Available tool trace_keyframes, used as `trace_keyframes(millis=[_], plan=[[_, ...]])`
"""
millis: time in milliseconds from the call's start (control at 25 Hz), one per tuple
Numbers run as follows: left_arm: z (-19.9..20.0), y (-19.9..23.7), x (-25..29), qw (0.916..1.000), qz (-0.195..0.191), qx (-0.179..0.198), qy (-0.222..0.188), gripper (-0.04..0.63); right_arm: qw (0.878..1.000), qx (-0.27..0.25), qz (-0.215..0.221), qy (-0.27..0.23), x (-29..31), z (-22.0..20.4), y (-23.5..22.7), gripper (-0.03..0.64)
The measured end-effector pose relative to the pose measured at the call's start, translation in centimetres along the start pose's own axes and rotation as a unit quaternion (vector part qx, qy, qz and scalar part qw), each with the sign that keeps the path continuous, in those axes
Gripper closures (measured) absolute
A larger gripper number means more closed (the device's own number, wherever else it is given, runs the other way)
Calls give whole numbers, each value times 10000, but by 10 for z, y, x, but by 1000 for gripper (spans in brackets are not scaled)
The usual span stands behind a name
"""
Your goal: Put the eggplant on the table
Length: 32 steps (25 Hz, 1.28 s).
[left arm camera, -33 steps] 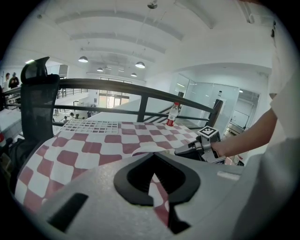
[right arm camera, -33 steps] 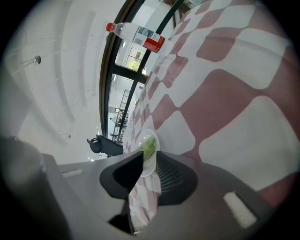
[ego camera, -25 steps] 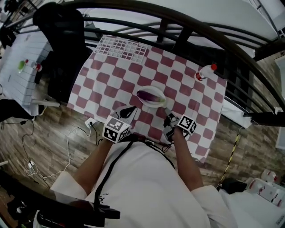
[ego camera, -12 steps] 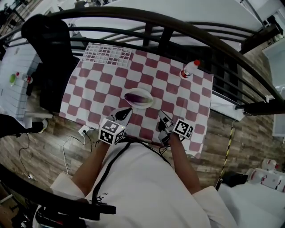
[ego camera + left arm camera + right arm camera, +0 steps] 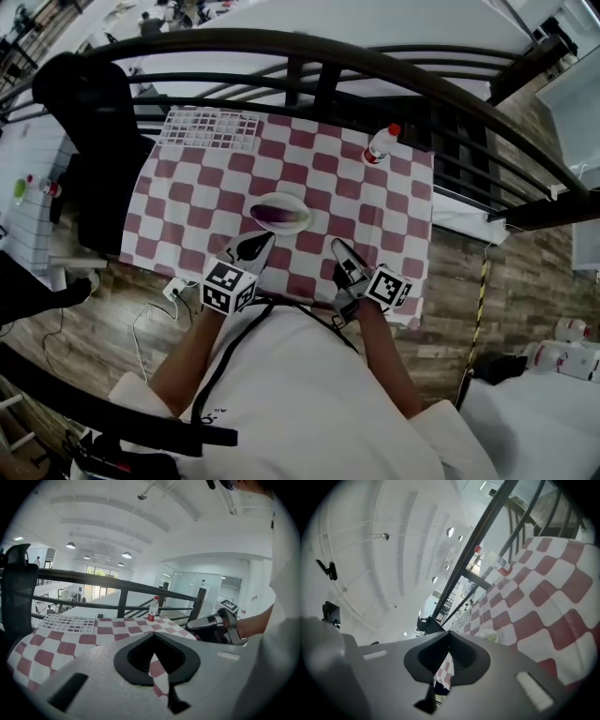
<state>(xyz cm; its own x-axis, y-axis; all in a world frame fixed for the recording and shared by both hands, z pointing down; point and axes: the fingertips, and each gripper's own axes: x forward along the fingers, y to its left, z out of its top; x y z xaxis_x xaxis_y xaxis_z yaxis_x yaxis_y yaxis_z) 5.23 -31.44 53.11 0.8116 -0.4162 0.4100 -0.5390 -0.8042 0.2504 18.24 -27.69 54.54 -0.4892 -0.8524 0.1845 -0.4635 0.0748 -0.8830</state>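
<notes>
A purple eggplant lies on a small white plate in the middle of the red-and-white checkered table. My left gripper is shut and empty, its tip just short of the plate's near left side. To the right of the plate, my right gripper hovers over the table's near edge, also shut and empty. In the left gripper view the jaws meet at a point and hide the plate. In the right gripper view the shut jaws point past the plate's rim.
A clear bottle with a red cap stands at the table's far right, also visible as the bottle. A white grid rack lies at the far left corner. A black railing runs behind the table and a black chair stands to its left.
The head view has swung, so the table now sits higher and further left in the picture. Both grippers stay shut near the front edge. The eggplant has not left its plate.
</notes>
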Motion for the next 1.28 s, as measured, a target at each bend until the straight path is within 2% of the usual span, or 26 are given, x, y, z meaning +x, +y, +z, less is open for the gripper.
trace_keyframes(millis=[440, 1280], plan=[[24, -13, -19, 9995, -53, 141, -280, 594, 9919, -1249, 123, -197, -31, 12, 51, 612], [24, -3, -21, 9995, 106, 99, -277, 594, 9866, -1616, 225, -15, -18, 14, 59, 612]])
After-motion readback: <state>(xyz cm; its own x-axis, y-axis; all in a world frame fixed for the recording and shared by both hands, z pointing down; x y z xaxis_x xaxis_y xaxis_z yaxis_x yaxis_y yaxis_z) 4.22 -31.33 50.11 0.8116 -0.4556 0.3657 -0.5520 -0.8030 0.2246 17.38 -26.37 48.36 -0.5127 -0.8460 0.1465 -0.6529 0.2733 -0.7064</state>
